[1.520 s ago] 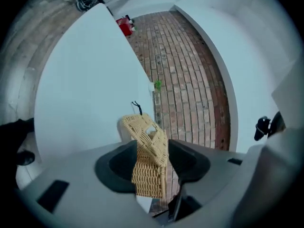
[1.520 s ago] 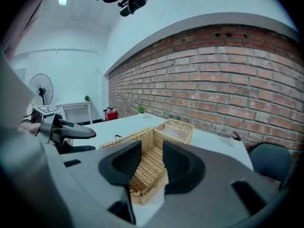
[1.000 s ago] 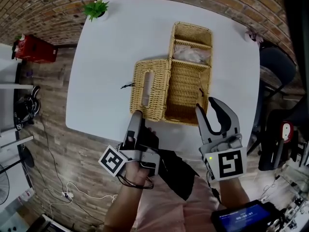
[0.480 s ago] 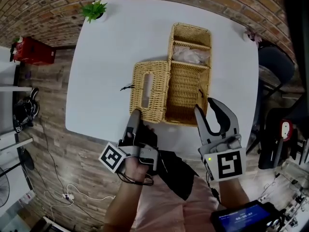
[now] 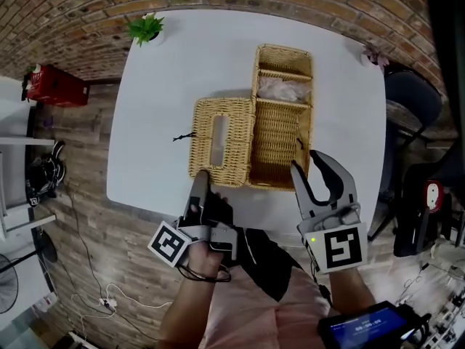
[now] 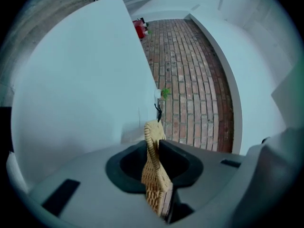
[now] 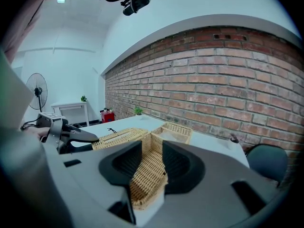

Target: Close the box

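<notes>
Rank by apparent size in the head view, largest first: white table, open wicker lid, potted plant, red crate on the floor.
1. white table
2. wicker lid
3. red crate, which looks larger than the plant though it sits lower, farther from the camera
4. potted plant

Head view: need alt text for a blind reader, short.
An open wicker box sits on a white table, its lid folded flat to the left. The left tongs have just closed on the lid's near edge; the right tongs grip the box's near right corner.
</notes>
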